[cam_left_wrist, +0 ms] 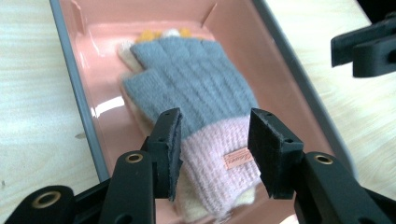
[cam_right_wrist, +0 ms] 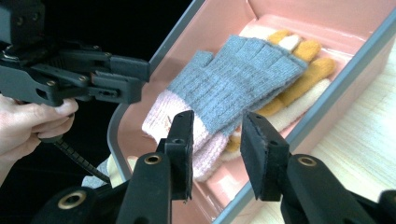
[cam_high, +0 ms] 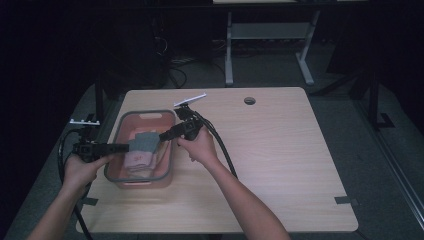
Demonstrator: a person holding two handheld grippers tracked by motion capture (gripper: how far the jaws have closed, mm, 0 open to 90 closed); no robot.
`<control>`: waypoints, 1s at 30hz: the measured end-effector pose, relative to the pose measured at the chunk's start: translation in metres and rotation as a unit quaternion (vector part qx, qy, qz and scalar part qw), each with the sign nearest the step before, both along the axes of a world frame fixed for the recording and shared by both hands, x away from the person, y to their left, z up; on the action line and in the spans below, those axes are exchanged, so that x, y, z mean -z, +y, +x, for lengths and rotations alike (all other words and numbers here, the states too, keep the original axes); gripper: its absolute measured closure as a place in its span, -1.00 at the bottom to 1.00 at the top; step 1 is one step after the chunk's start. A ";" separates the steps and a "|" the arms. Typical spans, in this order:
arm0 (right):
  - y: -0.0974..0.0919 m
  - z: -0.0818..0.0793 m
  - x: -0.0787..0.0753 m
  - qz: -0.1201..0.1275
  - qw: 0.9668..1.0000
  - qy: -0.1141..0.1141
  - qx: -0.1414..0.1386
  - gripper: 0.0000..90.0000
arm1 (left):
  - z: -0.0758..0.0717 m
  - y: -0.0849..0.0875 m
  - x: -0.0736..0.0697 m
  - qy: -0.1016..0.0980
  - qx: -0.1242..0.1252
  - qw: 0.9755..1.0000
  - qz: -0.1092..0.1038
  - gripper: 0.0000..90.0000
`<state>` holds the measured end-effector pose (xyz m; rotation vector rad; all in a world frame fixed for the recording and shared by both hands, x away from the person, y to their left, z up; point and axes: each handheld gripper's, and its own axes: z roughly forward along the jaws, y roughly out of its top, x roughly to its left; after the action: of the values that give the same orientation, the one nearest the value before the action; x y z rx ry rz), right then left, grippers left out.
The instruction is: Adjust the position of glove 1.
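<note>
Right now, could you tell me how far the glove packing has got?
Done: the grey-and-pink glove lies in the pink bin on a cream-and-orange glove. In hand: nothing; left hand-held gripper and right hand-held gripper hover open above. Left: withdrawing, probably.

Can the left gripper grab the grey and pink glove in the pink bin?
Probably yes. The left gripper hangs open right above the glove, which lies on top in the pink bin, with nothing between them.

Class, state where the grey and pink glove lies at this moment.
The grey and pink glove lies inside the pink bin at the table's left in the high view, on top of a cream and orange glove.
</note>
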<state>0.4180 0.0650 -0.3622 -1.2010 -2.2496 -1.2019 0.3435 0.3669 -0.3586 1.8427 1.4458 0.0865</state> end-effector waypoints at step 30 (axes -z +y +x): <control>-0.058 -0.007 -0.008 -0.027 0.999 -0.026 0.036 0.12 | 0.000 -0.040 -0.016 -0.024 0.055 0.997 -0.048 -0.12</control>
<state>0.4112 0.0068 -0.3546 -1.2968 -2.3096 -1.2194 0.3432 0.3269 -0.3424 1.8246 1.2906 0.0071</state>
